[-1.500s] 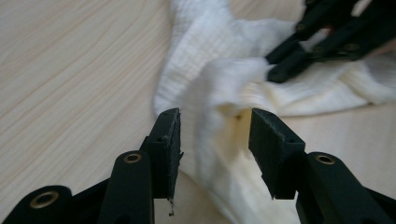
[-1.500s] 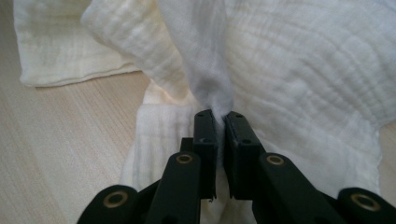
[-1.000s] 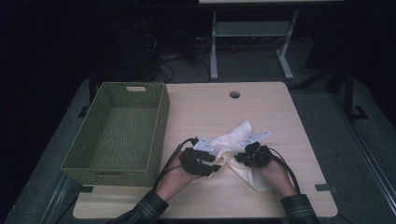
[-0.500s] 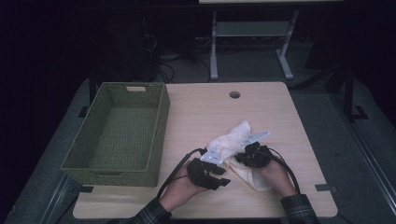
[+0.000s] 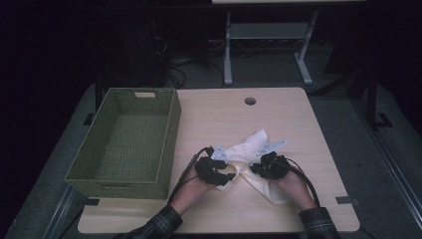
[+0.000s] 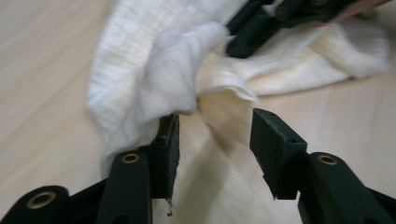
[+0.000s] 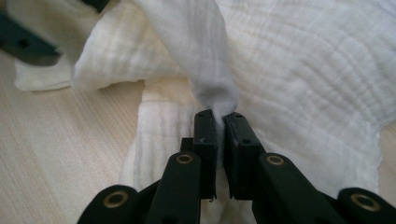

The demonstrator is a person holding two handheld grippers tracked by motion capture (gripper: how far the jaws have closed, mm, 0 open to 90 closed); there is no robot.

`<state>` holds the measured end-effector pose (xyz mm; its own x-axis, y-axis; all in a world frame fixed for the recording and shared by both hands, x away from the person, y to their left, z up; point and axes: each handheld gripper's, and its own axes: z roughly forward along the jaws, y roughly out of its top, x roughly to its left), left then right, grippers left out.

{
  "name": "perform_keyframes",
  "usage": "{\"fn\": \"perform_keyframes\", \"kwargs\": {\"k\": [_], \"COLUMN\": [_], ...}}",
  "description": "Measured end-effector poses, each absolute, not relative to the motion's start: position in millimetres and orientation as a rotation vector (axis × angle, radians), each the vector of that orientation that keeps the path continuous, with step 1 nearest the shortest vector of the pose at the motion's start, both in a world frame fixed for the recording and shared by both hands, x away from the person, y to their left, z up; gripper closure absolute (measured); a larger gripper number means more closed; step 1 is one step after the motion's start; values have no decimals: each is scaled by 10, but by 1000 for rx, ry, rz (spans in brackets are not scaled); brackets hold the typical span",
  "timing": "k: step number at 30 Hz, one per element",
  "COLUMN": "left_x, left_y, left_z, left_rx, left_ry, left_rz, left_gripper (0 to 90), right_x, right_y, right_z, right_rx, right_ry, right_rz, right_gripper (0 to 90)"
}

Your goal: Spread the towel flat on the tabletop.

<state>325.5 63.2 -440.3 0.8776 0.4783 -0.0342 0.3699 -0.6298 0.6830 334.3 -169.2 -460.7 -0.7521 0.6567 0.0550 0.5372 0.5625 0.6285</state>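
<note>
Cloth (image 5: 251, 159) lies crumpled at the table's (image 5: 214, 119) near edge. Your right gripper (image 7: 219, 119) pinches one fold; your left gripper (image 6: 212, 140) gapes, empty. Lift now and the bunched layers may slip.

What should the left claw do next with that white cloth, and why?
Probably close. The left claw stands open with a fold of the white cloth between its jaws, while the right claw is already shut on another fold. Closing would let both lift it.

Probably lab: floor cables (image 5: 171, 69), table (image 5: 278, 109).
</note>
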Motion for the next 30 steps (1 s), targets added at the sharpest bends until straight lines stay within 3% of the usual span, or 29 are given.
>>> {"fn": "perform_keyframes", "kwargs": {"k": [10,13,15,16,23,30], "left_x": [3181,3207,3225,3236,3300,3369], "left_y": [413,410,426,457,661,790], "left_z": [-4499,-4519,-4498,-4463,-4239,-4111], "left_rx": [2374,2376,2370,2351,2277,2240], "left_ry": [532,543,543,550,570,595], "left_rz": [185,175,179,181,194,226], "left_gripper": [454,644,802,838,857,861], "right_x": [3337,3332,3331,3333,3355,3439], "right_y": [-1686,-1682,-1699,-1717,-1946,-1939], "right_z": [-4606,-4602,-4583,-4568,-4444,-4594], "right_rx": [1002,994,1002,1006,1067,1108], "right_ry": [2613,2613,2609,2601,2500,2520], "right_rz": [954,953,977,994,1113,1023], "right_gripper": [834,817,760,739,715,785]}}
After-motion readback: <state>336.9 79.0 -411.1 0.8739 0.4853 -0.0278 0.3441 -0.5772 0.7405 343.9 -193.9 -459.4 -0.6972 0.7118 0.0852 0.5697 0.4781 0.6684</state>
